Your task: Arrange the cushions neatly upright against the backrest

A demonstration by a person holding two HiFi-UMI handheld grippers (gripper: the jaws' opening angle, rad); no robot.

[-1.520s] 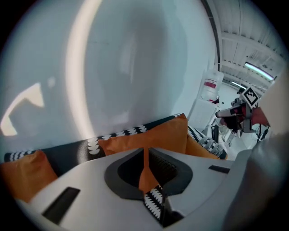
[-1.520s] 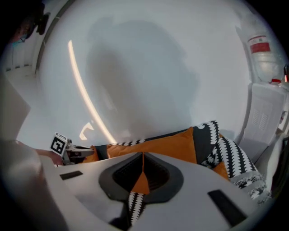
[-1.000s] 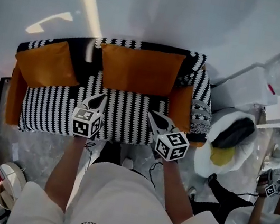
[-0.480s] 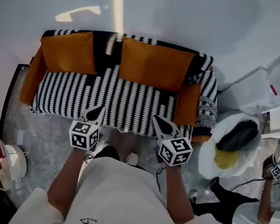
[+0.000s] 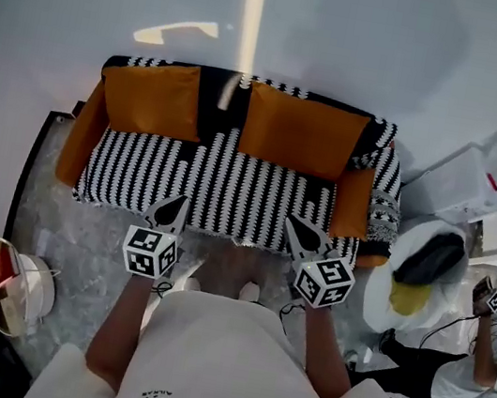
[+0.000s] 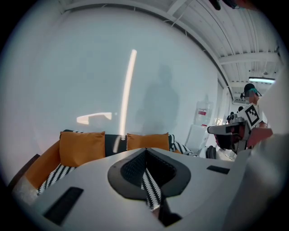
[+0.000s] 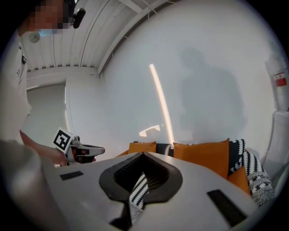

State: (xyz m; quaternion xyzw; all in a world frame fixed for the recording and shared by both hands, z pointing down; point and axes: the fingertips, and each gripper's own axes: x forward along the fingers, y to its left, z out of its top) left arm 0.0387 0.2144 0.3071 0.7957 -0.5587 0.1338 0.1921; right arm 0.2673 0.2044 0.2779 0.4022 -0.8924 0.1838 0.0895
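The left cushion (image 5: 152, 97) and the right cushion (image 5: 303, 132), both orange, stand upright side by side against the backrest of the striped sofa (image 5: 223, 179). A dark strip of backrest shows between them, and this looks like the tidy line-up the task asks for. The left claw (image 5: 175, 209) and the right claw (image 5: 299, 234) are pinched fully closed on nothing and hang at the sofa's front edge, well apart from the cushions, probably because nothing there needs gripping now.
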